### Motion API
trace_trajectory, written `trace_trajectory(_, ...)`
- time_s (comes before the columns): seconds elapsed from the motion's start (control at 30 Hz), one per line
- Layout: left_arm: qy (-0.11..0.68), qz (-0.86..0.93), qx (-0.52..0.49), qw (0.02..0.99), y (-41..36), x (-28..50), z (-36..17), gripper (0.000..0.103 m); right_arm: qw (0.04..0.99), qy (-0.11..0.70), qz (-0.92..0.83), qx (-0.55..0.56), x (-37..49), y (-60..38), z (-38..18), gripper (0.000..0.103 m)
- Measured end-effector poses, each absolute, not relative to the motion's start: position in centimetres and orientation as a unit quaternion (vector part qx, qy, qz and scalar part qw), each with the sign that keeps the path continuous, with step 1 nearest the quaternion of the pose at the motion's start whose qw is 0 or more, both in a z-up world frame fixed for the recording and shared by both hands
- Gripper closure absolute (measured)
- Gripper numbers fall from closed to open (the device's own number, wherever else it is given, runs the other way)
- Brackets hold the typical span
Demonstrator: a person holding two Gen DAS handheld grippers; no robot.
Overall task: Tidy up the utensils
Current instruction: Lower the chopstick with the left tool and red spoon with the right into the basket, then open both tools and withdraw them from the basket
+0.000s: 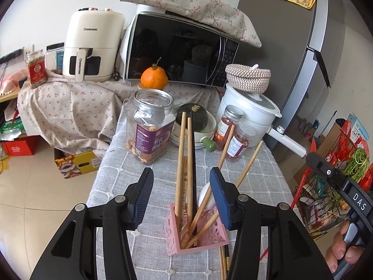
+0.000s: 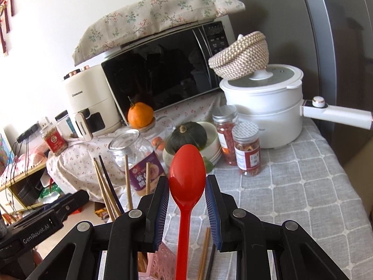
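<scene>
1. The red spoon [image 2: 186, 186] is gripped by the right tool [image 2: 187, 200]: the pads are closed on the neck just below the bowl. The long axis of the spoon runs along the line the tool points, with the bowl out ahead and upward and the handle trailing back between the fingers toward the hand.

2. The pink holder [image 1: 198, 231] stands on the grey checked tabletop [image 1: 121, 186] and is seen in the right wrist view directly below and slightly left of the spoon handle [image 2: 160, 266]. The move to come is judged to turn on this: the handle end lies nearest the holder mouth, so the spoon would be lowered handle first along its own axis.

3. The left tool [image 1: 181, 186] is open, its pads standing either side of the holder and gripping nothing. Chopsticks [image 1: 184, 163] stand in the holder between the spread pads without being pressed by them; they lean apart, tips fanning up and away toward the jars.

4. A white spoon [image 1: 206, 196] is partly seen in the holder, beside the right-hand pad of the left tool.

5. A few more chopsticks [image 1: 225, 261] lie flat on the tabletop just beside the holder, long axes pointing roughly toward the camera; they are not yet sorted.

6. The right hand is the one carrying a utensil; the left tool is the nearer to the holder and is judged free to steady it.
</scene>
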State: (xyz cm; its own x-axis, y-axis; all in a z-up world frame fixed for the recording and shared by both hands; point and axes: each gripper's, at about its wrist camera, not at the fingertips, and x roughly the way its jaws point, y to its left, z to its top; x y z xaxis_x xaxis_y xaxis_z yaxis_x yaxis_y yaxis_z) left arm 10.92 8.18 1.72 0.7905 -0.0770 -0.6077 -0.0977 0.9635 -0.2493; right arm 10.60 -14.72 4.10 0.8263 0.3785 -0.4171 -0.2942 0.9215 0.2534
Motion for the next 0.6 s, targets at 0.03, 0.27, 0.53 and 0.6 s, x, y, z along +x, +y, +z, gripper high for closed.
trace_trajectory(0.03,0.336,0.009,-0.135,0.932,8.4,10.8,1.4,0.046,0.953,0.229,0.177,0.091,10.5,-14.4,4.2,0.075)
trace_trajectory(0.27,0.394,0.024,-0.127,0.91,9.9,10.4,-0.4,0.042,0.958,0.193,0.176,0.115,10.6,-12.0,4.5,0.074)
trace_trajectory(0.53,0.402,0.023,-0.118,0.908,10.9,9.9,-0.7,0.042,0.972,0.151,0.15,0.097,10.8,-9.1,3.8,0.074)
trace_trajectory(0.6,0.404,0.024,-0.118,0.907,11.1,9.9,-0.8,0.042,0.976,0.141,0.14,0.086,10.8,-8.6,3.5,0.074)
